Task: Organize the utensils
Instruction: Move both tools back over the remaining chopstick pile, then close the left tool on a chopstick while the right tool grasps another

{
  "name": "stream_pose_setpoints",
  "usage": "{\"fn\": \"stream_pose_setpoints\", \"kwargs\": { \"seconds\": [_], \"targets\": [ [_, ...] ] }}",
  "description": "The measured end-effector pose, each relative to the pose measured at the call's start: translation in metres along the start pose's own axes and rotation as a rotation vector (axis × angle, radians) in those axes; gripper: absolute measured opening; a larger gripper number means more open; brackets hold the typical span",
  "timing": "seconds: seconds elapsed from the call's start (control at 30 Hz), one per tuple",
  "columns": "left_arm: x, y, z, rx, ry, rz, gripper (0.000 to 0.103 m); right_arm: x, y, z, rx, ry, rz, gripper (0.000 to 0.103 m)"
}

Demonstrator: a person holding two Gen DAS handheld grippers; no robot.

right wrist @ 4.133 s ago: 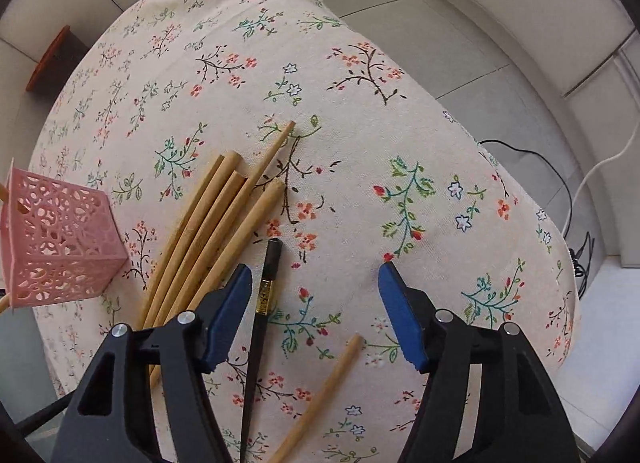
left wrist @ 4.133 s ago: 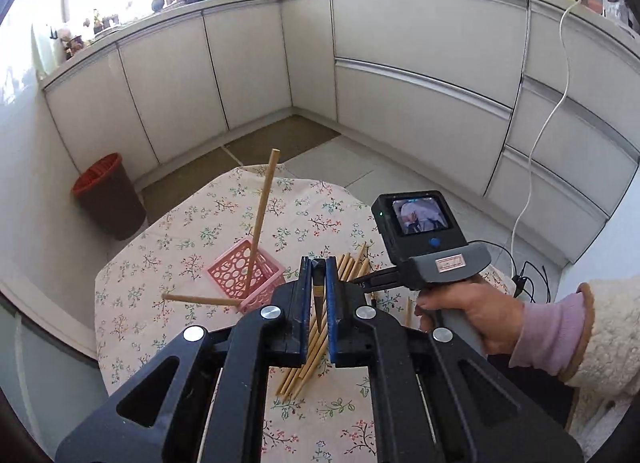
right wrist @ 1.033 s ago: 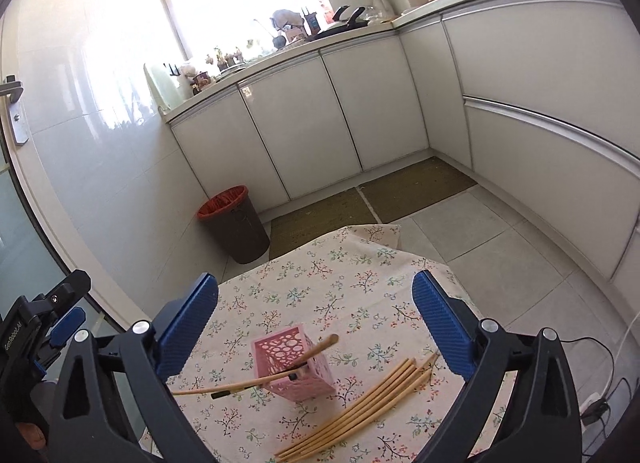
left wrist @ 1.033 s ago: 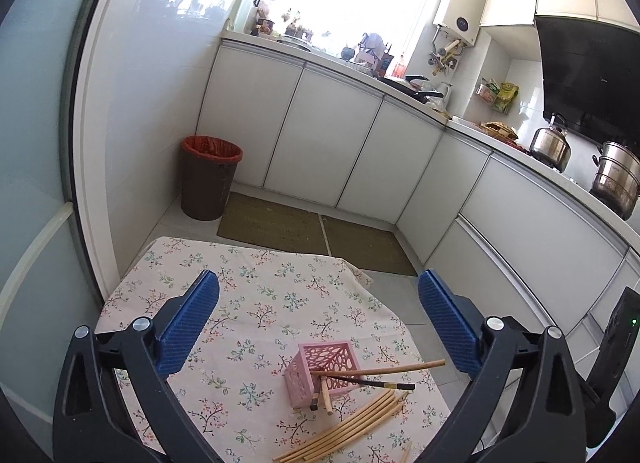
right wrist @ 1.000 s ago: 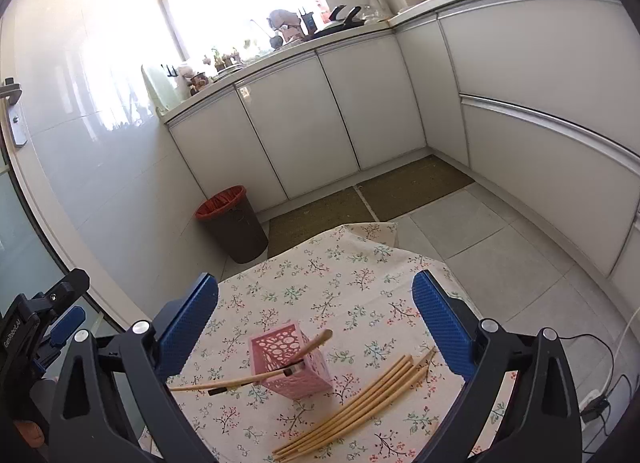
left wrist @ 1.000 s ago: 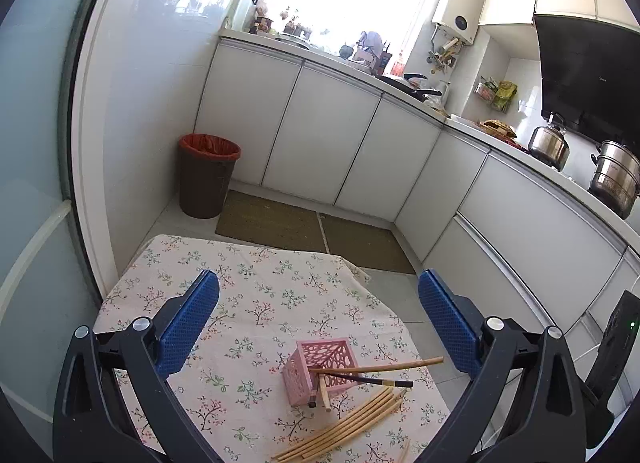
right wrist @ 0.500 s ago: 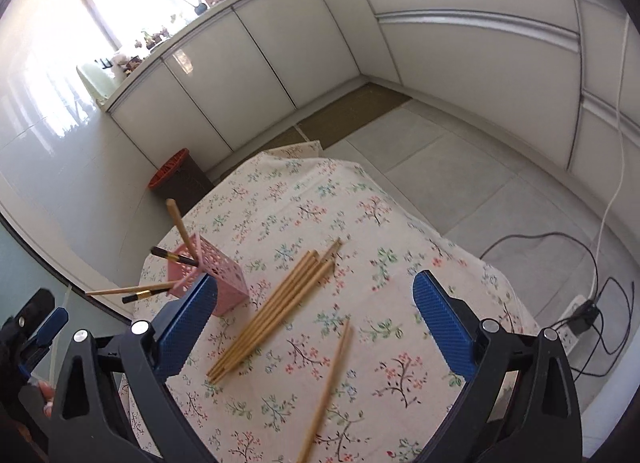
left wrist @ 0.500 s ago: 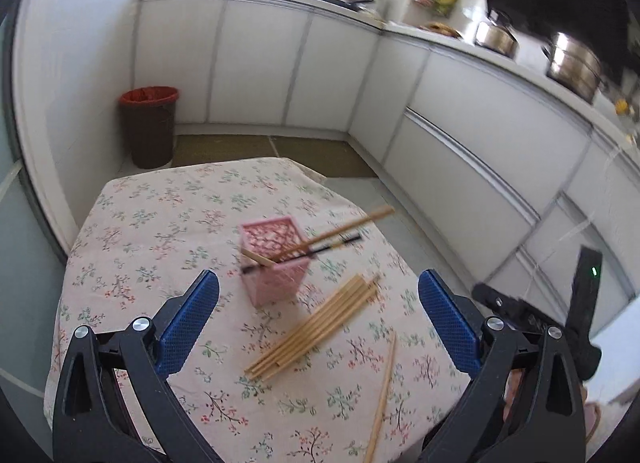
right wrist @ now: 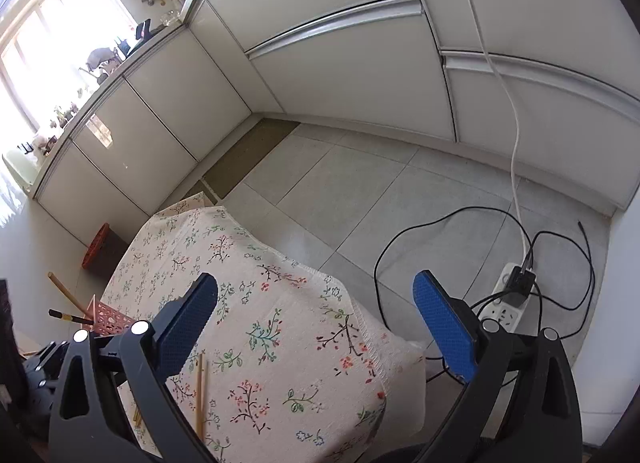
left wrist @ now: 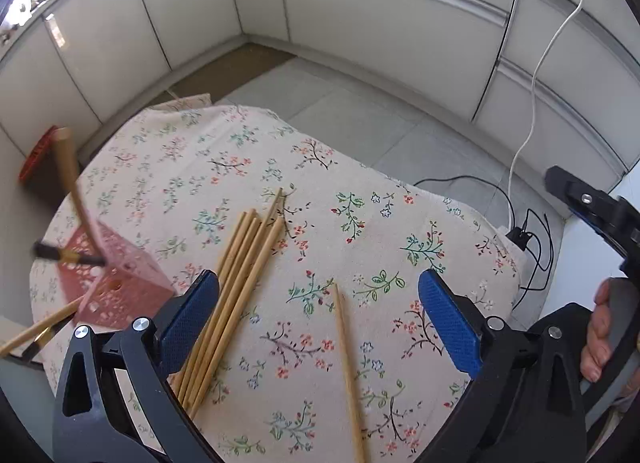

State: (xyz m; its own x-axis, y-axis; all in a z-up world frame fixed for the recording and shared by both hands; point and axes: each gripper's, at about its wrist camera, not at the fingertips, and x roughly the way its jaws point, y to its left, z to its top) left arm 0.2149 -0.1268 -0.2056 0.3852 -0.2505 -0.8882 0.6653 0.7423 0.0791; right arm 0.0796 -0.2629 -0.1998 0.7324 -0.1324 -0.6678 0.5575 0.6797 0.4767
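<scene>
Blurred basket, cut-off sticks

The pink basket (left wrist: 116, 283) and its sticks are motion-blurred; the lone chopstick (left wrist: 349, 371) runs off the bottom edge; the left claw (left wrist: 318, 319) hides the bundle's (left wrist: 236, 291) near ends.

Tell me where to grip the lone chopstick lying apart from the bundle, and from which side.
Take the lone chopstick near its middle, coming straight down from above with the left gripper, whose open jaws already straddle it. It lies flat on the tablecloth, well clear of the bundle, so the fingers should close across its width, one each side.
</scene>
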Motion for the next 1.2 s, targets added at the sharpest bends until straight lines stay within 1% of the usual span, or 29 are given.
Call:
{"fn": "stream_pose_setpoints", "kwargs": {
  "seconds": [0.07, 0.17, 0.23, 0.33, 0.4, 0.5, 0.63, 0.67, 0.7, 0.77, 0.87, 1.0, 1.07, 1.13, 1.2],
  "targets": [
    [0.026, 0.002, 0.013, -0.003, 0.060, -0.025, 0.096, -0.008, 0.003, 0.003, -0.021, -0.048, 0.009, 0.095],
    [0.053, 0.013, 0.028, -0.023, 0.115, -0.059, 0.096, -0.011, 0.010, 0.003, -0.064, -0.052, 0.025, 0.095],
    [0.064, 0.020, 0.035, -0.039, 0.147, -0.117, 0.096, -0.011, 0.016, 0.001, -0.094, -0.050, 0.036, 0.095],
    [0.076, 0.035, 0.038, -0.092, 0.183, -0.209, 0.093, -0.008, 0.023, -0.002, -0.115, -0.032, 0.038, 0.095],
    [0.082, 0.044, 0.039, -0.124, 0.193, -0.236, 0.091, -0.005, 0.023, -0.001, -0.117, -0.022, 0.035, 0.095],
    [0.085, 0.052, 0.038, -0.156, 0.213, -0.311, 0.091, -0.001, 0.025, -0.002, -0.123, 0.000, 0.027, 0.095],
    [0.095, 0.059, 0.036, -0.192, 0.262, -0.377, 0.090, 0.000, 0.028, -0.004, -0.136, 0.009, 0.020, 0.095],
    [0.098, 0.062, 0.035, -0.207, 0.275, -0.382, 0.088, 0.000, 0.029, -0.005, -0.139, 0.010, 0.019, 0.095],
    [0.099, 0.064, 0.035, -0.214, 0.273, -0.366, 0.088, 0.001, 0.030, -0.005, -0.143, 0.012, 0.018, 0.095],
    [0.098, 0.066, 0.034, -0.215, 0.270, -0.364, 0.088, 0.002, 0.031, -0.006, -0.147, 0.018, 0.015, 0.095],
    [0.098, 0.059, 0.032, -0.170, 0.279, -0.324, 0.088, 0.001, 0.031, -0.007, -0.147, 0.019, 0.011, 0.095],
    [0.097, 0.032, 0.025, -0.015, 0.307, -0.194, 0.088, 0.002, 0.031, -0.007, -0.148, 0.023, 0.003, 0.095],
    [0.097, 0.024, 0.021, 0.022, 0.317, -0.141, 0.086, 0.003, 0.031, -0.007, -0.144, 0.029, 0.002, 0.095],
    [0.095, 0.025, 0.021, 0.004, 0.314, -0.125, 0.082, 0.003, 0.032, -0.007, -0.149, 0.032, 0.001, 0.095],
    [0.093, 0.035, 0.024, -0.062, 0.312, -0.133, 0.073, 0.002, 0.034, -0.007, -0.155, 0.032, -0.001, 0.095]
  ]
}}
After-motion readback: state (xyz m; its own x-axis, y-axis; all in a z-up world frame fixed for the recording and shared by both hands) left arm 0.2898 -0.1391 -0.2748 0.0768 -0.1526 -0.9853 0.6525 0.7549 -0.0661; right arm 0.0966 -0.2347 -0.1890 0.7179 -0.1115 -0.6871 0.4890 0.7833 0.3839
